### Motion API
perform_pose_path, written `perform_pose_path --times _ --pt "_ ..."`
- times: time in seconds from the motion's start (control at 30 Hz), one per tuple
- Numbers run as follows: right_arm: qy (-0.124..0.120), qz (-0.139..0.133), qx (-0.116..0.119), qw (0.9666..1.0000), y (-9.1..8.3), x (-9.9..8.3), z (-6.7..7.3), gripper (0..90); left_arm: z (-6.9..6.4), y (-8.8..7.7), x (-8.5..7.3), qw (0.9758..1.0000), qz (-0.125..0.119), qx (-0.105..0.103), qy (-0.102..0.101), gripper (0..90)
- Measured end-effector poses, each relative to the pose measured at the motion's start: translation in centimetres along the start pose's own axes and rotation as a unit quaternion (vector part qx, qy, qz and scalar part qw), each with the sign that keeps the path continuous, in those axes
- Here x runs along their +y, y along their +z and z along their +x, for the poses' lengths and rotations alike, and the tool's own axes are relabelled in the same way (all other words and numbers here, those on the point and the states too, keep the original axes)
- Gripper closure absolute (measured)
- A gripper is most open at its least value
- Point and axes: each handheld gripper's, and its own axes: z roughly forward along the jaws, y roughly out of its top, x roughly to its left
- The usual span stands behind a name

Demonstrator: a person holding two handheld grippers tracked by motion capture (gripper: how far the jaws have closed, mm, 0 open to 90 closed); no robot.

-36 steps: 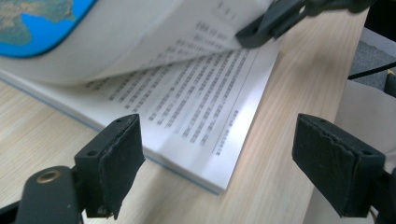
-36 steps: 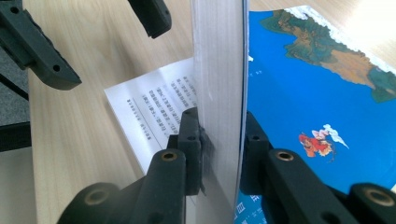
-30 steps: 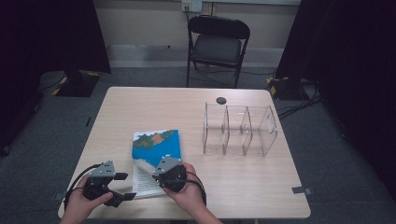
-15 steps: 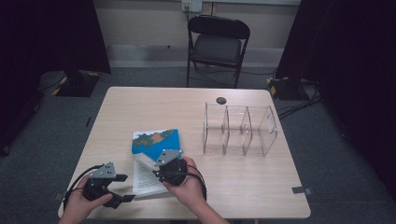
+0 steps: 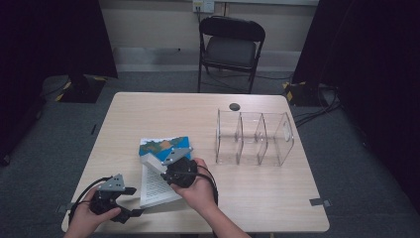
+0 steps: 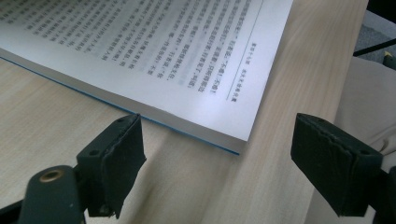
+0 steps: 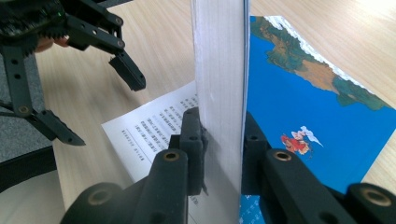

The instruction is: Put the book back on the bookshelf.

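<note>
Compared with a second ago, a thick block of pages together with the blue cover has been lifted off the open book [image 5: 161,171] by the right hand-held gripper [image 5: 159,166], and the raised part now stands steeply above the printed page left flat on the tabletop [image 5: 257,198]. The book is judged to be in the middle of being closed or turned over. It lies near the front edge of the tabletop, well apart from the clear divided organizer [image 5: 255,137].

The right hand-held gripper is clamped on the block of pages [image 7: 219,84], one jaw on each side. The right hand [image 5: 200,186] is angled toward the book's middle, with the grey plate tilted up.

The left hand-held gripper [image 6: 229,154] is held low by the left hand [image 5: 91,218], just beside the book's near corner [image 6: 238,140]; its jaws stand apart, with nothing between them.
</note>
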Motion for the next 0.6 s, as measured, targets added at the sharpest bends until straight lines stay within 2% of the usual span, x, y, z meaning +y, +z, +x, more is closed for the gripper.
perform_pose_path --times 0.1,0.13,0.23,0.3,0.33,0.4,0.43,0.57,0.6 --pt "0.002 0.003 0.000 1.0000 0.0 0.1 0.0 76.9 0.0 0.3 -0.2 1.0000 0.005 0.000 -0.003 17.2" --pt "0.002 0.009 0.000 1.0000 -0.1 0.3 -0.1 76.9 0.1 0.4 -0.2 0.9999 0.013 0.001 0.003 17.3" --pt "0.010 0.012 0.002 0.9999 -0.2 0.7 -0.3 76.9 0.1 0.5 -0.3 0.9999 0.013 0.003 0.002 17.3" --pt "0.004 0.010 0.004 0.9999 -0.2 0.8 -0.4 76.9 0.0 0.7 -0.3 0.9999 0.012 0.004 0.004 17.3" --pt "0.002 0.018 0.003 0.9998 -0.2 1.0 -0.4 76.9 0.0 0.7 -0.3 0.9999 0.010 0.005 0.003 17.3" --pt "0.007 0.015 0.006 0.9999 -0.3 1.1 -0.6 76.9 0.1 0.9 -0.5 0.9999 0.012 0.004 0.003 17.4" --pt "0.018 0.014 0.008 0.9997 -0.4 1.2 -0.7 76.9 0.1 0.9 -0.5 0.9999 0.009 0.007 0.000 17.5" --pt "0.022 0.017 0.004 0.9996 -0.5 1.5 -0.8 76.9 0.4 1.0 -0.8 0.9999 -0.002 0.010 -0.007 16.2" --pt "0.022 0.017 0.004 0.9996 -0.5 1.5 -0.8 76.9 0.4 1.1 -0.8 0.9998 -0.007 0.011 -0.016 16.2"
